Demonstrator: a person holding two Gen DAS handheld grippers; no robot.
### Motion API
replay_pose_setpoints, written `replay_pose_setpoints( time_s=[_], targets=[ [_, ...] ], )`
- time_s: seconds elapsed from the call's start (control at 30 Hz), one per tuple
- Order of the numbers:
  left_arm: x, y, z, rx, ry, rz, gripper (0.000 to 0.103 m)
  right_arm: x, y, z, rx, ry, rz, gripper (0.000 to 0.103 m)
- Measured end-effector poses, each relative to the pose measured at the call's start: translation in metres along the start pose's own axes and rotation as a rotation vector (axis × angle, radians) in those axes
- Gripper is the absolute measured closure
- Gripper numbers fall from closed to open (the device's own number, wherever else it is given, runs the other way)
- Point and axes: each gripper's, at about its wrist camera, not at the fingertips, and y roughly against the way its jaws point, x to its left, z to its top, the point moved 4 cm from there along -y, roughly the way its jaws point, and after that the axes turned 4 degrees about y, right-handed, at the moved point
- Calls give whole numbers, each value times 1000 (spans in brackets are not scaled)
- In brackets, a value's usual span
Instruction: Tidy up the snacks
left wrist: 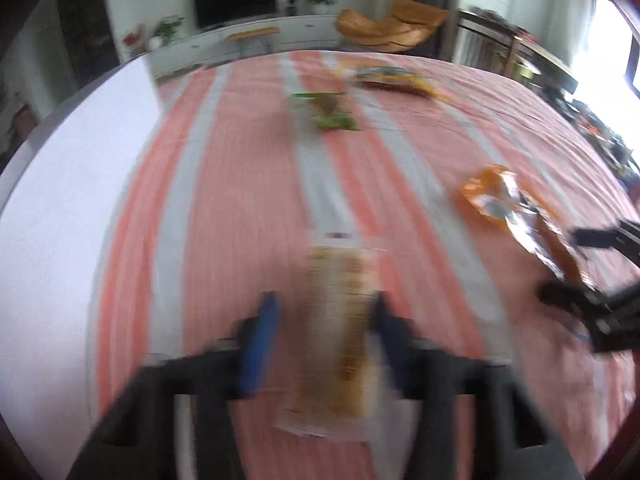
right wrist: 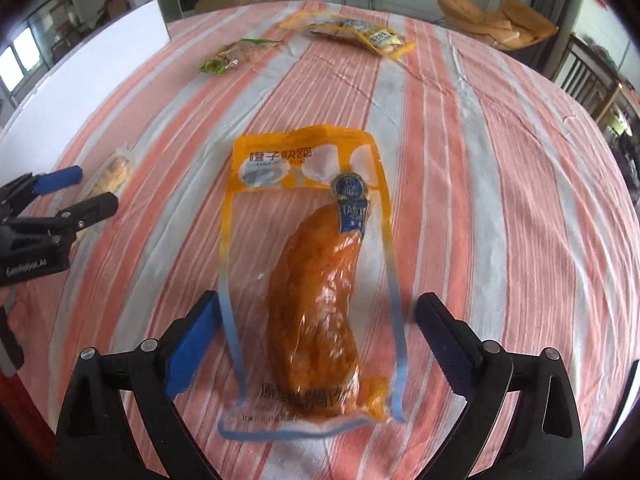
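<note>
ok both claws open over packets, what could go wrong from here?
1. The right claw straddles the orange-edged clear vacuum pouch of meat, which lies flat on the striped cloth; the fingers may slide over the film or pinch the cloth.
2. The left wrist view is blurred by motion, so the left claw may close off-centre on the small clear brown snack packet.

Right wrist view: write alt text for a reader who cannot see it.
An orange-and-clear vacuum pouch holding a browned piece of meat lies flat on a pink-and-grey striped tablecloth, between the open jaws of the right gripper. The left gripper, also open, reaches toward a small clear snack packet at the left, with two more packets lying farther back.
</note>
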Motion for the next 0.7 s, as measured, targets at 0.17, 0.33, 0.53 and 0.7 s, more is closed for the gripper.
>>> replay_pose_setpoints(
  time_s=[0.17, 0.33, 0.53, 0.7],
  targets=[
    [-3, 16, -9, -21, 54, -81, 74, -20, 28, 0, -44, -129, 98, 60],
    [18, 57, -8, -101, 210, -223, 74, -50, 42, -13, -65, -378, 315, 65],
    [56, 119, 5, -201, 287, -277, 74, -48, 52, -2, -115, -571, 592, 65],
    [127, 180, 15, -308, 324, -178, 74, 9, 87, 49, -167, -524, 808, 65]
  ],
)
